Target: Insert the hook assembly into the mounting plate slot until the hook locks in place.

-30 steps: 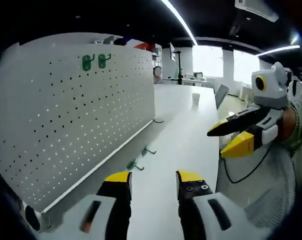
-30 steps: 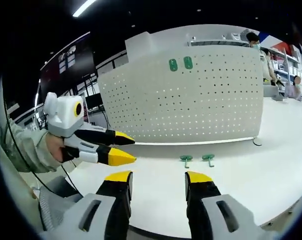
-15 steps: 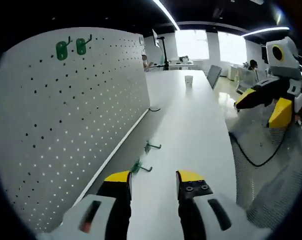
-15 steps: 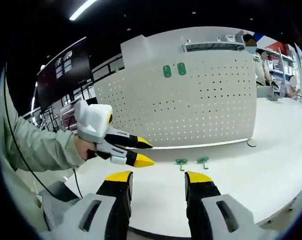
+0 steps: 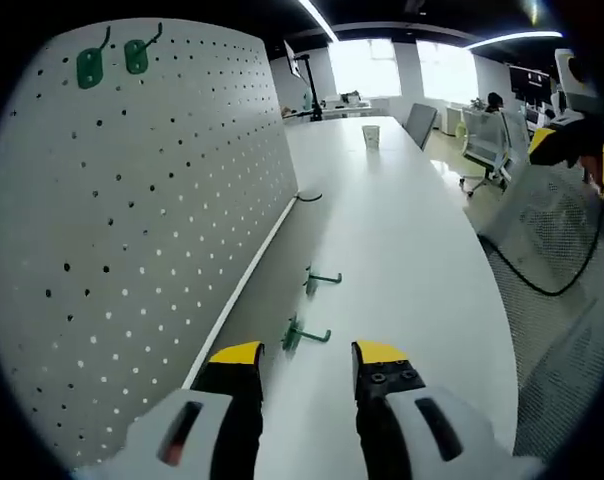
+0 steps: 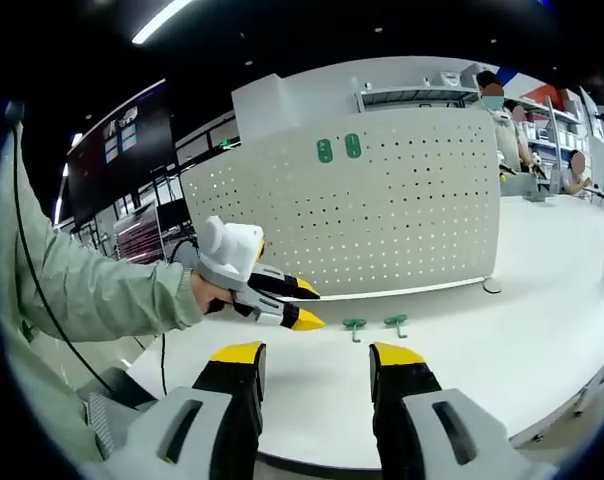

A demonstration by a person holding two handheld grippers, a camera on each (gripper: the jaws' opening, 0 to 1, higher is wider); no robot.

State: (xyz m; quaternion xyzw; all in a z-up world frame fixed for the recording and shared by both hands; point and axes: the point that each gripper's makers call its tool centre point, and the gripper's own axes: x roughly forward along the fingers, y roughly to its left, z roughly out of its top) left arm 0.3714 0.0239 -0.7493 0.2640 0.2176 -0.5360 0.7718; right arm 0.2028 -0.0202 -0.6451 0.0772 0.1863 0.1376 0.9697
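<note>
We judge the step in hand to be the approach to a pick-up; neither gripper carries anything. Two green hooks lie on the white surface (image 5: 412,250) near the foot of the upright pegboard (image 5: 152,230); the nearer hook (image 5: 300,334) sits just ahead of the left gripper (image 5: 304,353), and the farther hook (image 5: 318,279) lies beyond it. In the right gripper view the same pair appear as small green pieces (image 6: 355,325) (image 6: 395,321) in front of the board (image 6: 382,210). Two more green hooks (image 5: 89,66) (image 5: 135,55) already hang high on the board.

The left gripper's fingers (image 5: 235,354) stand apart with nothing between them; in the right gripper view a sleeved arm holds the left gripper (image 6: 302,304) low over the surface, its fingers angled towards the hooks. The right gripper (image 6: 315,354) is held back from the board; its fingers are likewise parted and empty.

The next move calls for lowering the left gripper onto the nearer hook and closing on it; the hook should then be carried to a free hole in the board.
</note>
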